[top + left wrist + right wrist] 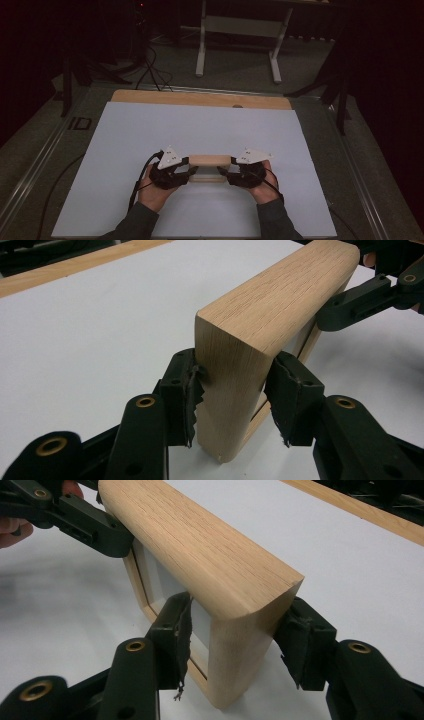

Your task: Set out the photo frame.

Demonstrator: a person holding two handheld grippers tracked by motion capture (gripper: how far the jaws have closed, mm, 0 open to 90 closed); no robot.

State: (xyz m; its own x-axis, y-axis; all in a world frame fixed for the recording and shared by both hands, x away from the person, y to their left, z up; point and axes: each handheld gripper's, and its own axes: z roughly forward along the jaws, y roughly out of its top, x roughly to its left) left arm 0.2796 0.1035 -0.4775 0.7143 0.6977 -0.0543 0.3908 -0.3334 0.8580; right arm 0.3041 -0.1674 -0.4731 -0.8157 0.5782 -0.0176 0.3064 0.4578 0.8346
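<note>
Gripping the wooden frame (210, 161) at both ends is the step in hand, and it is best done evenly. The frame stands upright on the white surface (125, 150), between the two tools. The left tool (232, 390) is seen half closed around one end post, its pads (192, 387) touching or almost touching the wood; the right tool (235, 637) sits likewise around the other end. Pressure should be kept square to the faces, so that the frame is not tipped or twisted.

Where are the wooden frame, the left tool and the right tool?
wooden frame (210, 160), high view, top face.
left tool (235, 390), left gripper view, between its fingertips.
right tool (239, 637), right gripper view, between its fingertips.
</note>
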